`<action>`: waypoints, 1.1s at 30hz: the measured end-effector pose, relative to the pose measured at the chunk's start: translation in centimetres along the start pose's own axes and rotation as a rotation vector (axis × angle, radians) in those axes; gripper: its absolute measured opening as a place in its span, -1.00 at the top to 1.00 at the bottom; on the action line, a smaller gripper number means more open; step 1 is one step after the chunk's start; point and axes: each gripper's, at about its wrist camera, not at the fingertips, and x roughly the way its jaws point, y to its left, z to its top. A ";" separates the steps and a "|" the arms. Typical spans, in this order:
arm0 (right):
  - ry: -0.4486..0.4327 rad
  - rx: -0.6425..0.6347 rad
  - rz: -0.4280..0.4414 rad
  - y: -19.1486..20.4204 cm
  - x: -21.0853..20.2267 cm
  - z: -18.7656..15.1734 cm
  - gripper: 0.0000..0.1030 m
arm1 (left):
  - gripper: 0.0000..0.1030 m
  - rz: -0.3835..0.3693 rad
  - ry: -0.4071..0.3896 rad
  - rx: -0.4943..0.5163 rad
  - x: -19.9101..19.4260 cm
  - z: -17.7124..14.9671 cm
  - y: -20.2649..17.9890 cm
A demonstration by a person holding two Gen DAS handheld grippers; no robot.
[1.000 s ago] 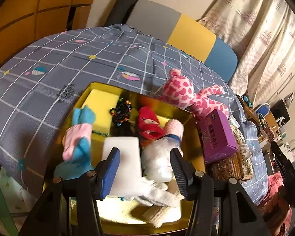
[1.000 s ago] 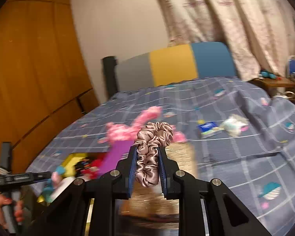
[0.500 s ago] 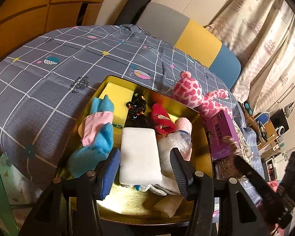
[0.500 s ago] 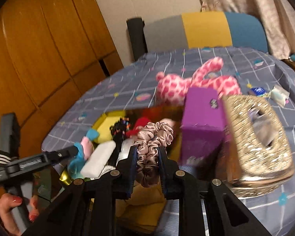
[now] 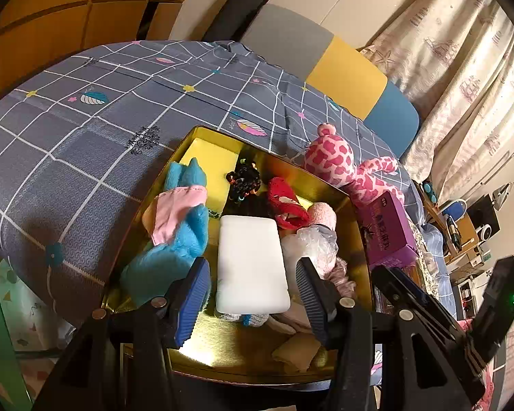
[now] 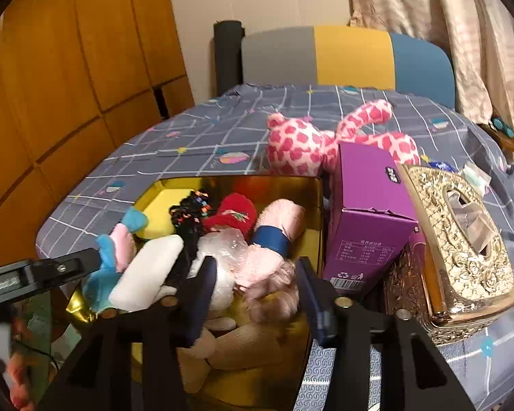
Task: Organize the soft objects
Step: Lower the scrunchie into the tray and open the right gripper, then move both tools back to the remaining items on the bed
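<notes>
Over the bed both tongs stand parted and empty above one gold tin (image 5: pixel 356 212), the right tongs (image 6: pixel 255 294) having just been opening with the pink scrunchie (image 6: pixel 274 294) lying loose between them, the left tongs (image 5: pixel 253 296) above one white sponge (image 5: pixel 250 260), beside one purple box (image 6: pixel 366 229).

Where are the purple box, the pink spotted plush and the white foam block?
purple box (image 6: pixel 366 202): right wrist view, on its top face.
pink spotted plush (image 6: pixel 296 145): right wrist view, on its head.
white foam block (image 5: pixel 252 263): left wrist view, middle of its top face.
</notes>
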 end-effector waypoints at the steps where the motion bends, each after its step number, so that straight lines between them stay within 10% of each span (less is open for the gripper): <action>1: -0.012 -0.004 0.006 0.0 -0.3 -0.1 -0.08 | -0.04 0.001 0.002 -0.001 0.1 0.0 0.0; 33: -0.231 0.249 -0.129 -14.6 -9.7 1.0 -0.16 | -0.04 -0.145 0.064 0.180 2.4 -1.4 -10.4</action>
